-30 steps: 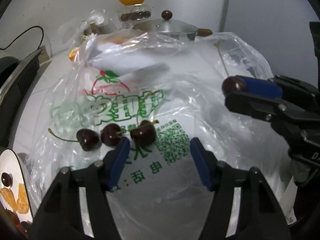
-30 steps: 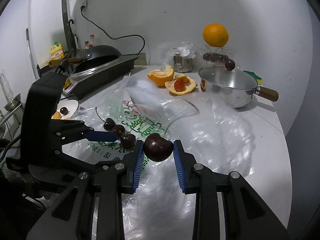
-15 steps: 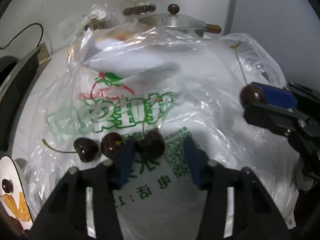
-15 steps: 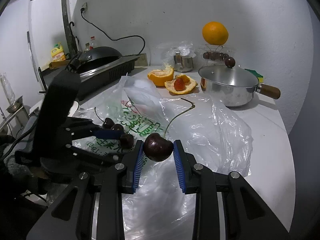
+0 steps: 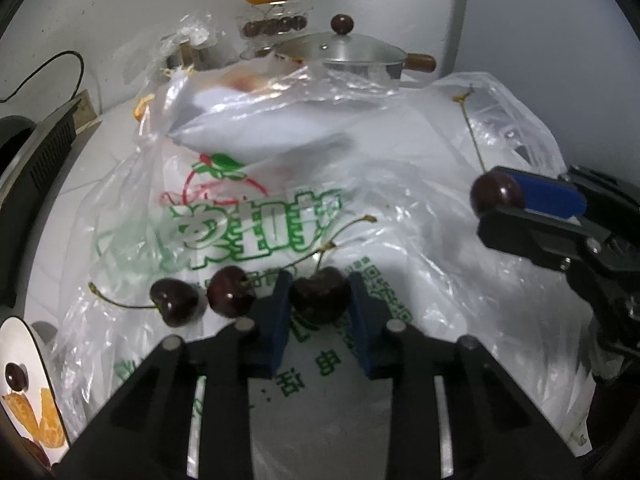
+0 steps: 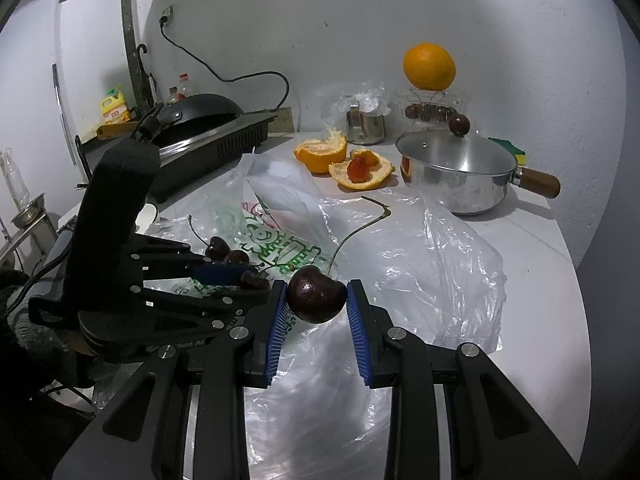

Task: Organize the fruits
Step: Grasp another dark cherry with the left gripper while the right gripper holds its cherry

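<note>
- I am mid-pick: my left gripper [image 5: 320,308] has just been closing on a dark cherry [image 5: 320,300] lying on the printed plastic bag [image 5: 256,232], low centre of the left view. The view is soft there, but the blue pads seem to touch both its sides.
- My right gripper [image 6: 316,300] is clamped on another cherry [image 6: 316,298], held above the bag at the centre of the right view.
- Two more cherries [image 5: 200,302] lie just left of my left gripper.
- Next, I judge, I lift both clear without snagging the film or the stems, then carry them to the plate [image 5: 28,344] at lower left.
</note>
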Demonstrator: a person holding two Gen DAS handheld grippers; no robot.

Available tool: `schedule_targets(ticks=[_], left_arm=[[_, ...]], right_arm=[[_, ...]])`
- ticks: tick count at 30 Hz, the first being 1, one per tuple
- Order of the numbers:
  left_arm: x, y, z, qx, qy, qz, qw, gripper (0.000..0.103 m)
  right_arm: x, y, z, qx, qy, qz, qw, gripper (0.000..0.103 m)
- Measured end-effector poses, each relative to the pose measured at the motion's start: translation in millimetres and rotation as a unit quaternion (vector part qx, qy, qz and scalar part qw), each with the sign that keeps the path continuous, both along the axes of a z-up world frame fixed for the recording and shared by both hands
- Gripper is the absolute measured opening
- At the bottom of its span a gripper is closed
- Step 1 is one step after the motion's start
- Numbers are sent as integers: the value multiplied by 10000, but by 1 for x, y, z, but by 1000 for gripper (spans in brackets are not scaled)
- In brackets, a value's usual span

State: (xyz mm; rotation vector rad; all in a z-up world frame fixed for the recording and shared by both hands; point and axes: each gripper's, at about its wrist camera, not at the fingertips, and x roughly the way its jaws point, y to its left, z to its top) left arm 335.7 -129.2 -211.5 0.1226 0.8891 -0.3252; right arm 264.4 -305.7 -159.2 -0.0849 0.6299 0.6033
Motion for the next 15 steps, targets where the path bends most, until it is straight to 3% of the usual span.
schedule_targets(ticks=[15], left_arm=[[-45, 3, 32, -273, -250, -231, 9990, 28]], right_arm=[[-24, 15, 21, -71, -195, 21, 9998, 32]])
